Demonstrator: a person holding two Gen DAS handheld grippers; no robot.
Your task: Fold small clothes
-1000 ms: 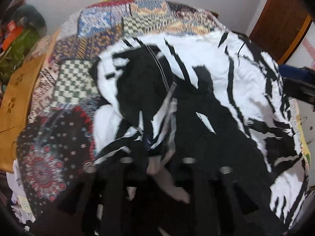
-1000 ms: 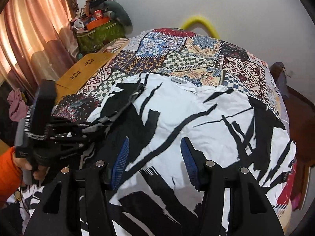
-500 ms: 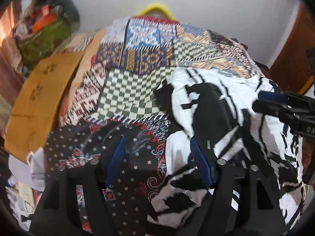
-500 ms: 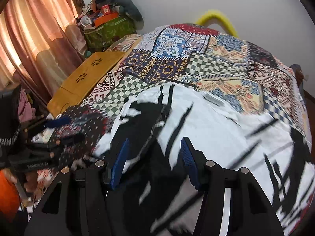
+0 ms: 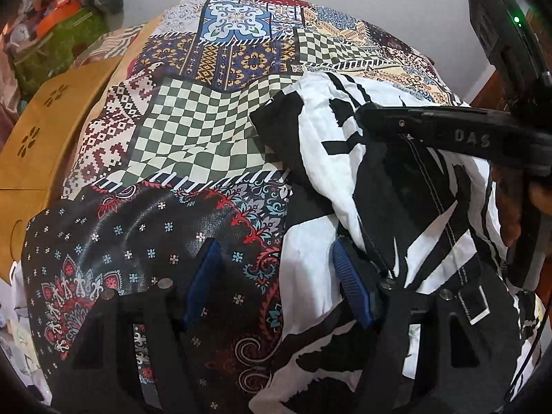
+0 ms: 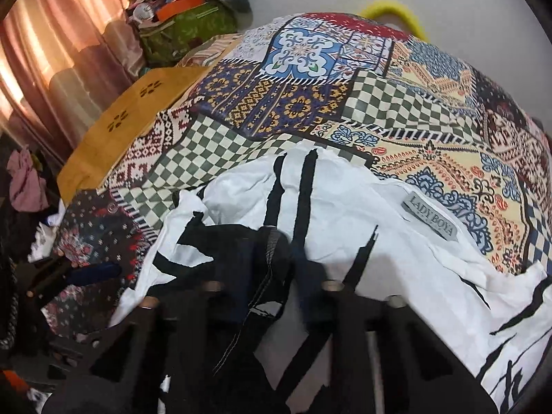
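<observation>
- The black-and-white garment (image 6: 345, 214) lies crumpled on the patchwork bedspread (image 6: 310, 103) of a bed, its grey sewn-in label (image 6: 433, 220) facing up near the far edge of the cloth.
- The right claw (image 6: 272, 262) is closing on a dark, stitched fold of the garment near the label's left side; its jaws have come almost together with the fabric pinched between them.
- In the left wrist view the same right claw (image 5: 376, 114) reaches in from the right, its tip resting on the garment's upper part.
- The left claw (image 5: 276, 283) stands apart, with nothing gripped. One blue pad (image 5: 203, 276) hangs over the dark floral patch of the bedspread, the other (image 5: 348, 283) over the garment's white near edge, so the cloth's border runs between the jaws.
- Progress looks early: the garment is bunched and wrinkled, with no clean fold line or squared edge visible anywhere on it.
- Still to do, judging from this: spread the cloth flat beside the green checked patch (image 5: 193, 131), bring the halves together, and smooth the result.
- A yellow board (image 6: 138, 103) and cluttered bags (image 6: 186, 24) sit beyond the bedspread's left side, well apart from the garment.
</observation>
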